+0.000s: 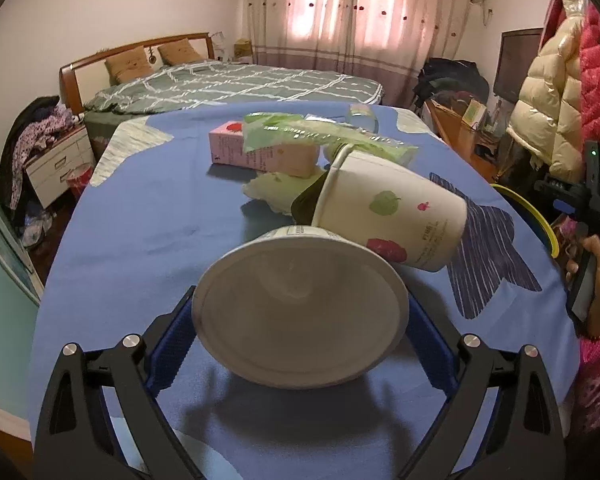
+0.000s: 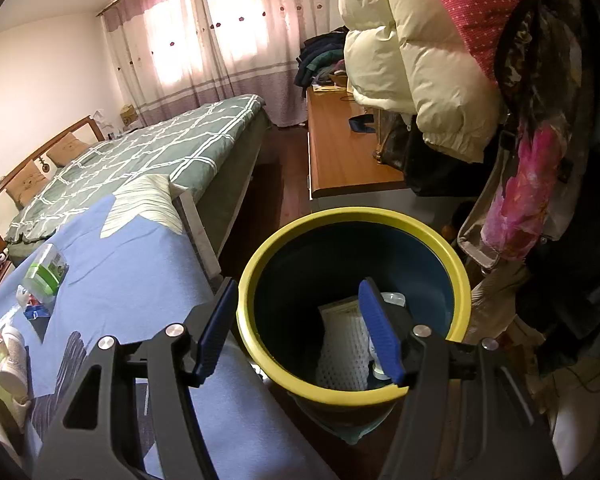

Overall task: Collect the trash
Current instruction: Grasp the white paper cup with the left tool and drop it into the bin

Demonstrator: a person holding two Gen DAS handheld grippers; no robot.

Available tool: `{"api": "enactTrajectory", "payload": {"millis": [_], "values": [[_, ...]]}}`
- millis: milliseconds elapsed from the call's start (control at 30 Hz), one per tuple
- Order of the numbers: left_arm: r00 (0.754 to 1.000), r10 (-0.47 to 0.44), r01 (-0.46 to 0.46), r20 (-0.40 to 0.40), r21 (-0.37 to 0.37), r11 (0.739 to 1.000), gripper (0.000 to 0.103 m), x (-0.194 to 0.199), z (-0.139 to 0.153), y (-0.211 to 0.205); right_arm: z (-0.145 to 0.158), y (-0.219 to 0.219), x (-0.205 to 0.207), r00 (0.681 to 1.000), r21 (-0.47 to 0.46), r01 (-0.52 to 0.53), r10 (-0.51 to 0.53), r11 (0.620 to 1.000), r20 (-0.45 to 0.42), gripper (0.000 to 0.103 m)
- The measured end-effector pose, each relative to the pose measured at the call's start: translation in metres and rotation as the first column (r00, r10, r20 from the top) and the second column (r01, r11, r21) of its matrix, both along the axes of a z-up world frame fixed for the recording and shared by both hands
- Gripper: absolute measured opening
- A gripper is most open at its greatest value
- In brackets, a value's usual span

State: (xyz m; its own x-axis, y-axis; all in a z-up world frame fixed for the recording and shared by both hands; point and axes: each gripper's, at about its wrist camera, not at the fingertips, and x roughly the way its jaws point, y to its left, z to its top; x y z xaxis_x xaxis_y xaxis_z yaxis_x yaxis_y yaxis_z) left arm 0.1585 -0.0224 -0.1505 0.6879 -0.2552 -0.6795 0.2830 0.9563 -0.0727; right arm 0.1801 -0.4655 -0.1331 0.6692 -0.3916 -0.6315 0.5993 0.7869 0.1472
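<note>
Left wrist view: two paper cups are counted on the blue-clothed surface point(image 1: 132, 240). One plain cup point(image 1: 300, 312), lying on its side with its base toward the camera, is clamped between the jaws of the left gripper point(image 1: 300, 332). One printed cup point(image 1: 396, 216) lies tipped just behind it. One pink carton point(image 1: 260, 152), one green plastic wrapper point(image 1: 324, 136) and one crumpled pale wrapper point(image 1: 276, 192) are listed beyond.

Right wrist view: one yellow-rimmed bin point(image 2: 352, 396) is seen beside the surface, white trash lying at its bottom. The jaws of the right gripper point(image 2: 300, 336) are held apart, empty, above the bin.
</note>
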Motion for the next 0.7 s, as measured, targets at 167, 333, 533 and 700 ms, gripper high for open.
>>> {"api": "enactTrajectory", "payload": {"millis": [167, 333, 533, 700], "values": [[0.999, -0.024, 0.024, 0.030, 0.000, 1.000, 0.094, -0.011, 0.015, -0.002, 0.001, 0.001, -0.001, 1.000, 0.000, -0.009, 0.009, 1.000, 0.013, 0.060], [0.994, -0.064, 0.062, 0.088, 0.020, 0.998, 0.094, -0.027, 0.046, -0.014, 0.003, 0.003, -0.003, 0.999, 0.005, -0.047, 0.047, 0.999, 0.023, 0.060], [0.986, -0.108, 0.107, 0.126, 0.011, 0.994, 0.094, -0.029, 0.084, -0.041, 0.012, -0.001, -0.018, 0.995, -0.021, -0.096, 0.097, 0.995, 0.034, 0.060], [0.973, -0.188, 0.191, 0.133, -0.011, 0.981, 0.094, -0.014, 0.099, -0.089, 0.027, -0.023, -0.048, 0.995, -0.038, -0.065, 0.068, 0.997, 0.069, 0.060]]}}
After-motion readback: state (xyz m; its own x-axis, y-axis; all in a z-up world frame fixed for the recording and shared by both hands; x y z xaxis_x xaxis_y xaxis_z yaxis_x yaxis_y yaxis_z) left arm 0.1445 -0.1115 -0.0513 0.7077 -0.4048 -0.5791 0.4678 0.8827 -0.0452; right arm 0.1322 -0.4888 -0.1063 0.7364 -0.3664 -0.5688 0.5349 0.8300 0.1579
